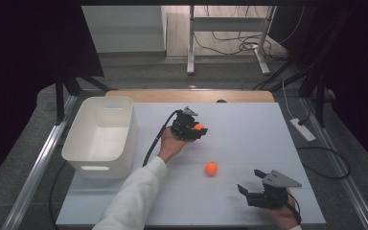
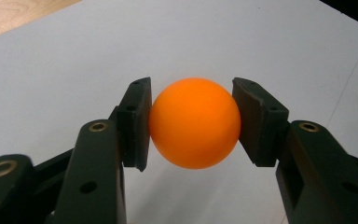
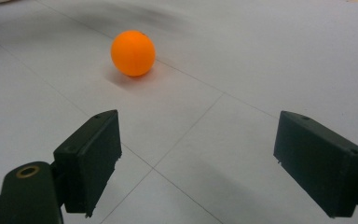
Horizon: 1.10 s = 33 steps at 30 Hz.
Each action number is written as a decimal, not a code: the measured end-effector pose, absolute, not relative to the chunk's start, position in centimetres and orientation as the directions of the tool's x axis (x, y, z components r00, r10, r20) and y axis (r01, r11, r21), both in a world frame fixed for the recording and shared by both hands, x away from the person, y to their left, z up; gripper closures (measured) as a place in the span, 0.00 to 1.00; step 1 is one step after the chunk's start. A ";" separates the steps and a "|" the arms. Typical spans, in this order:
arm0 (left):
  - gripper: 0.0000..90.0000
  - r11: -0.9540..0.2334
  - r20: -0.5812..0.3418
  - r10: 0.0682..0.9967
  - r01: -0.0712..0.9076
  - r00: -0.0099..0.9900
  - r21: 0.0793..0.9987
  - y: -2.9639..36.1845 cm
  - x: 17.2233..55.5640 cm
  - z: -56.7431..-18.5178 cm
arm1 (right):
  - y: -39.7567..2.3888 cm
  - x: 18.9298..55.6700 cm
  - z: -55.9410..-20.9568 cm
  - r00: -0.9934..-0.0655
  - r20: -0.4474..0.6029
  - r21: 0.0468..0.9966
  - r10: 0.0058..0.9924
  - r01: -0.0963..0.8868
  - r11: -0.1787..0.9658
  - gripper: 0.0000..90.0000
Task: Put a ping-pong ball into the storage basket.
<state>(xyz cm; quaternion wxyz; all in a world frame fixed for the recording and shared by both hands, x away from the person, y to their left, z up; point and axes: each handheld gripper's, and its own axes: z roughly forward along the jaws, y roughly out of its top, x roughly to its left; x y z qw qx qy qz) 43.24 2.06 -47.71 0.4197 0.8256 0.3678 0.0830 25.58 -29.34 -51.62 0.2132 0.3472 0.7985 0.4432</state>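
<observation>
An orange ball [image 2: 195, 122] is clamped by the left gripper [image 2: 192, 121] fingers (right gripper [image 3: 198, 161] fingers spread, nothing between them).

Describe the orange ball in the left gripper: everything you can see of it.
The orange ball is a small, smooth, matte sphere that looks like plastic, plain and unmarked where it shows. It sits clamped between the two black pads of the left gripper, one pad pressing each side at its widest part. It appears lifted off the white table, right of the white bin. Nothing else touches it.

Orange ball [image 3: 133, 52] on white table [image 3: 242, 60] beyond gaping claw [image 3: 198, 156]
</observation>
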 end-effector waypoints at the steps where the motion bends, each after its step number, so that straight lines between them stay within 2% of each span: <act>1: 0.56 -0.377 -0.172 0.677 0.538 0.716 0.754 2.1 43.2 -47.7 | -29.3 25.6 -51.6 -0.668 -0.031 0.856 0.743 0.366 0.365 0.16; 33: 0.56 -0.315 -0.158 0.694 0.493 0.702 0.811 4.2 41.2 -45.4 | -29.3 25.5 -51.5 -0.668 -0.022 0.860 0.744 0.367 0.355 0.16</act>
